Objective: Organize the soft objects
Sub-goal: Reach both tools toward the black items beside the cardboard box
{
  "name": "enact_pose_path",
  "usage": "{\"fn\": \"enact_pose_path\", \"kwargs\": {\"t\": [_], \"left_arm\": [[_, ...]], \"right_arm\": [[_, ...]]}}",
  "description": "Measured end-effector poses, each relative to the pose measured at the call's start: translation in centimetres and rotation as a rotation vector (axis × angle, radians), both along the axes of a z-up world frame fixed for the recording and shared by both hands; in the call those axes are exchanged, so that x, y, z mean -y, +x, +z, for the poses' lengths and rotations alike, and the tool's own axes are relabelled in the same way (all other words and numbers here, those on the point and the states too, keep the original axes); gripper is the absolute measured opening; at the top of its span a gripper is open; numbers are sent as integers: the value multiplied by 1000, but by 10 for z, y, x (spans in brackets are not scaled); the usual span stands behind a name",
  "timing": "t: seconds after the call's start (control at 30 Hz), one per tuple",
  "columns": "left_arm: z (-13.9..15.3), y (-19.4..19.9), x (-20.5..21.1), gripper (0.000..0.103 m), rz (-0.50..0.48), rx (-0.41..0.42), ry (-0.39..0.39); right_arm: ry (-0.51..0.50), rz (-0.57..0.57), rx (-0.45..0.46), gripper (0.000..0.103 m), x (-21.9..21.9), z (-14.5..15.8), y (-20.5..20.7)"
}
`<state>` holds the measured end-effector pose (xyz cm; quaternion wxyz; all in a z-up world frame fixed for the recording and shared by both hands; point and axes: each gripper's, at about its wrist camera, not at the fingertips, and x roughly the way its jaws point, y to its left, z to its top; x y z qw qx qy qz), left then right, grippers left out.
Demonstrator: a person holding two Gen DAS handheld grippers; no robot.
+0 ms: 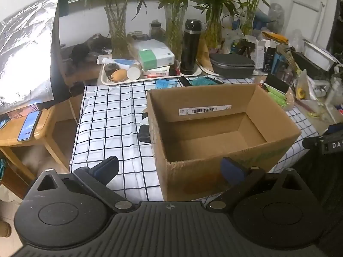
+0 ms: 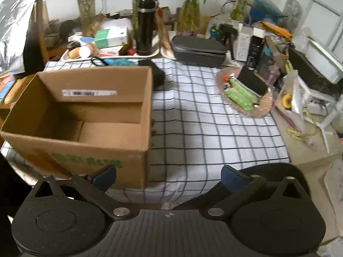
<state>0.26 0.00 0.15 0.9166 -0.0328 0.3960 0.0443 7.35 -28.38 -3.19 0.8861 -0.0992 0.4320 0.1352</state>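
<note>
Checked tablecloth [image 2: 214, 128] carries an empty cardboard box [image 1: 214, 132], so nothing is sorted yet (both jaws apart, holding nothing): left gripper [image 1: 169, 167], right gripper [image 2: 168, 176].

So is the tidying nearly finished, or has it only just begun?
Only just begun, it seems. Nothing looks put away: the cardboard box is bare inside. Nothing is in hand either: the left tool and right tool are both open and hold nothing. Still left: the dark soft thing beside the box and the blue-green bundle behind it, which may belong inside.
</note>
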Motion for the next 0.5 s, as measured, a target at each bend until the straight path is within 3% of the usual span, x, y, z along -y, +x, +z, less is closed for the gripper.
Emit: {"fn": "enact_pose_path", "kwargs": {"t": [0.5], "left_arm": [[8,8,-6,103,10,28,-59]], "right_arm": [[-5,-4,51,103,6,11,13]]}}
